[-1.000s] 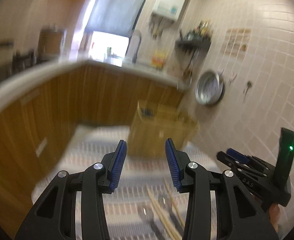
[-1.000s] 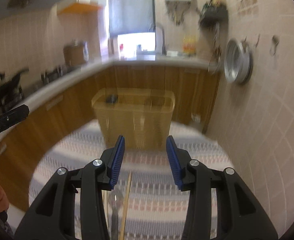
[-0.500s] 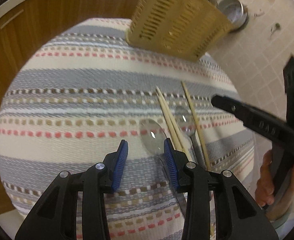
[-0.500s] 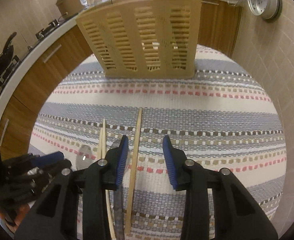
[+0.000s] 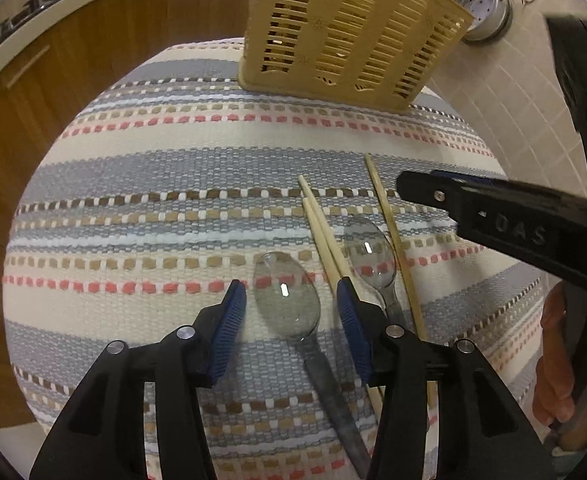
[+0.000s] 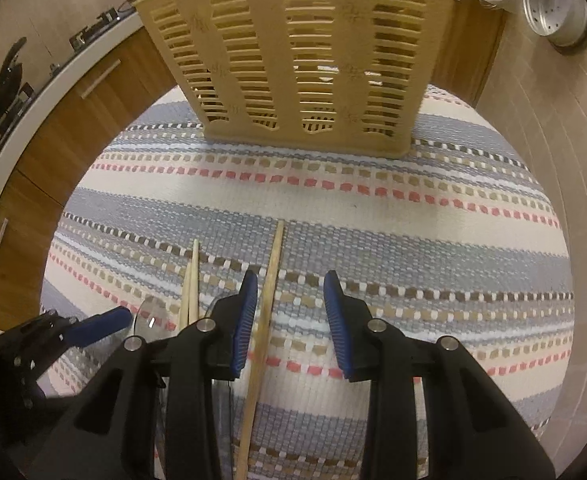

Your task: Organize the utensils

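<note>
In the left wrist view, a slotted basket stands on the cloth-covered desk at the upper centre of the frame. Below it, right of centre, lie two spoons side by side with a pair of chopsticks between them. A single chopstick lies just right of the right-hand spoon. Cabinets fill the upper left, behind the desk.

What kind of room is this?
Most likely a home kitchen: a stove sits on the counter above wooden cabinets, and spoons and chopsticks lie near a utensil basket.
</note>
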Tool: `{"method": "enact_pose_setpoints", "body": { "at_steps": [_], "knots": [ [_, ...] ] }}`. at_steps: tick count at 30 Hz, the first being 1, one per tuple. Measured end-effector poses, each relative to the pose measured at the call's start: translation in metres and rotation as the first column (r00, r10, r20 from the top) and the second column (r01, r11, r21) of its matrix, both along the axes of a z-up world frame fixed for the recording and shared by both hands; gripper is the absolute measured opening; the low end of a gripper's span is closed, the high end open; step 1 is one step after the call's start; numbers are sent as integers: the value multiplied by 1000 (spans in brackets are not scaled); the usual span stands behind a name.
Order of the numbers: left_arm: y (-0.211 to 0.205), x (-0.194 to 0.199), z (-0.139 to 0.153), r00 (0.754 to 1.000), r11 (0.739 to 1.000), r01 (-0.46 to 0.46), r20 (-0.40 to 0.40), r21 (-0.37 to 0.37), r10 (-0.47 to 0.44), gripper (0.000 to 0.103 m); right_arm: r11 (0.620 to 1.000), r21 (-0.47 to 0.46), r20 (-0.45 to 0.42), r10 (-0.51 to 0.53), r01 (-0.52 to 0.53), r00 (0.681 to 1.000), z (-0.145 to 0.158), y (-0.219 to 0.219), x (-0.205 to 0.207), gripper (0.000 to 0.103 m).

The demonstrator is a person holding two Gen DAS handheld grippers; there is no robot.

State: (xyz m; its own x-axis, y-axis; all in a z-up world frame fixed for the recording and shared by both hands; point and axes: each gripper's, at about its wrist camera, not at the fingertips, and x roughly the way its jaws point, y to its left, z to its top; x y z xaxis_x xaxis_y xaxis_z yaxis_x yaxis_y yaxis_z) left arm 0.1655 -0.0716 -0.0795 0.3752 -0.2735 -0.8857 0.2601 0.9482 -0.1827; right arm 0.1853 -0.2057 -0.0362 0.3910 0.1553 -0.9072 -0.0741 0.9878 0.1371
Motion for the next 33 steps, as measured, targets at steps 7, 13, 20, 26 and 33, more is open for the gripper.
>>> {"method": "enact_pose_setpoints", "body": {
  "at_steps": [7,13,20,26,33],
  "knots": [
    [-17,3,-3,998,994,-22,58,102,16,30,999,-42,-26,22,-23,999,-4,14,15,31],
    [17,2,2,1000,998,-3,22,-56,4,17,998,-61,-44,28,-31,999,-13,23,24,30],
    [42,11,0,999,988,12,-40,-155,-19,0,997,-70,-61,27,-31,998,-21,30,31,25],
    [54,8,-5,995,971,5,-98,-238,-29,1,994,-104,-62,35,-41,997,-27,40,35,23],
    [47,-5,2,997,978,43,-59,-206,-56,25,988,-143,-69,47,-57,996,-29,54,35,23]
  ]
}}
